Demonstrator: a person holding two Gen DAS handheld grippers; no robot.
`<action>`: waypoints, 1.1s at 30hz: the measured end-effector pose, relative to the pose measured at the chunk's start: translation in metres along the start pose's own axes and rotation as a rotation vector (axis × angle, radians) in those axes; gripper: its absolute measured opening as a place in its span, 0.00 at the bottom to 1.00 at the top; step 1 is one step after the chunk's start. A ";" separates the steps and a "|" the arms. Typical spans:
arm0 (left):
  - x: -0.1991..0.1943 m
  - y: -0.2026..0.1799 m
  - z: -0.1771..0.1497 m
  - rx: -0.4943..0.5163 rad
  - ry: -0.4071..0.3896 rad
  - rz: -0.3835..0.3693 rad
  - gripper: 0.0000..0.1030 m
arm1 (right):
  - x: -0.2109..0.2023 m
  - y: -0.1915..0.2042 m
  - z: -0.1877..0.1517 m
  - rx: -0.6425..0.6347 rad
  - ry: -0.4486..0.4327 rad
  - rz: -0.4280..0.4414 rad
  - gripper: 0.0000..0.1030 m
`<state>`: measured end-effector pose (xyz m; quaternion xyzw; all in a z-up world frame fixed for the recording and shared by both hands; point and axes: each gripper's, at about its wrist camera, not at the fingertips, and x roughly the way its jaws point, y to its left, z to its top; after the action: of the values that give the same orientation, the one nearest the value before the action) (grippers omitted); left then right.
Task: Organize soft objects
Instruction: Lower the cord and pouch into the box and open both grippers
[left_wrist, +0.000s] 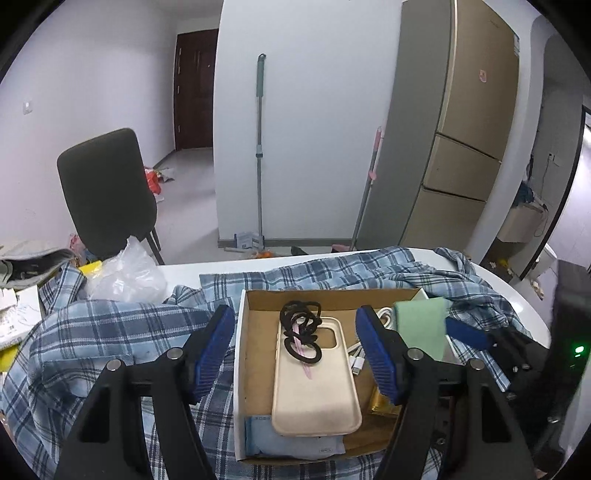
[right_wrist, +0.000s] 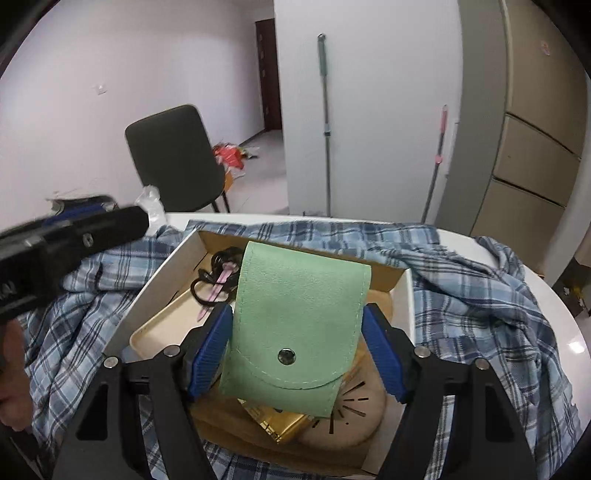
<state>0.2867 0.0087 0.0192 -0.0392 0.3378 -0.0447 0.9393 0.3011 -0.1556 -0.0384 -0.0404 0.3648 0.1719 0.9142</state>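
While the green suede pouch (right_wrist: 295, 328) stood upright between the pads of our right hand-held gripper (right_wrist: 297, 354), we held it just above the cardboard box (right_wrist: 155, 273), probably so it could go in flat. The pads touched its sides, so we judged it pinched. Our left hand-held gripper (left_wrist: 295, 354) hung spread and empty over the beige phone case (left_wrist: 314, 380) inside that box. The box sat on a plaid shirt (left_wrist: 110, 332) covering the worktop (left_wrist: 192, 269).
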 end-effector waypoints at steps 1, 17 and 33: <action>-0.002 0.000 0.000 -0.002 -0.005 -0.002 0.68 | 0.001 0.001 0.000 -0.002 0.001 -0.007 0.75; -0.026 -0.008 0.000 0.008 -0.133 0.019 0.68 | -0.046 -0.028 0.019 0.102 -0.197 -0.143 0.91; -0.167 -0.034 -0.056 0.110 -0.522 0.002 1.00 | -0.195 -0.005 -0.020 0.053 -0.591 -0.117 1.00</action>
<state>0.1211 -0.0086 0.0852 0.0019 0.0811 -0.0505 0.9954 0.1582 -0.2197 0.0798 0.0144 0.0846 0.1139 0.9898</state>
